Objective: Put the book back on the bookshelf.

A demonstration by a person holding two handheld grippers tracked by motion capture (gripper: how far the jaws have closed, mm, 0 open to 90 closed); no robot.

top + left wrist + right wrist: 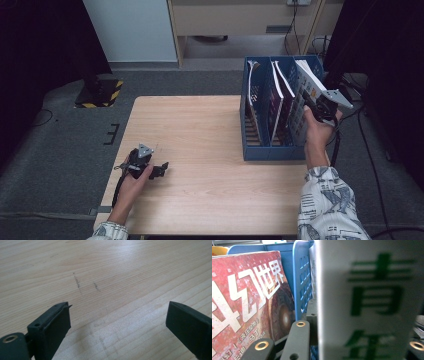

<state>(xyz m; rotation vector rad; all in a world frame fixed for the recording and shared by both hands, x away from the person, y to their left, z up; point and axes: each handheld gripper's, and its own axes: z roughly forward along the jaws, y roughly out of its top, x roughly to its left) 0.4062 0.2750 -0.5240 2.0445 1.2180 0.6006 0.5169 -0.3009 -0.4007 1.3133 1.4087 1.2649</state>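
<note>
Blue plastic walls of a file rack [272, 150] stood at the far right of the wooden table [200, 130], divided into upright compartments. A white magazine with green lettering [372, 302] was gripped by the right gripper [320, 107], whose jaws were clamped on it, and it was held tilted at the rightmost compartment, its lower part already between the blue walls and its top leaning out to the right. A red-covered magazine [249, 302] was seen standing in the neighbouring compartment to the left, behind a perforated blue divider [302, 282]. The left gripper [159, 170] lay near the left edge of the table, well apart from the rack, its jaws spread wide over bare wood with nothing between them. The step in hand was judged to be the filing of the white magazine into its slot; a straightening to upright and a lowering to the bottom would be called for next, then a release.
</note>
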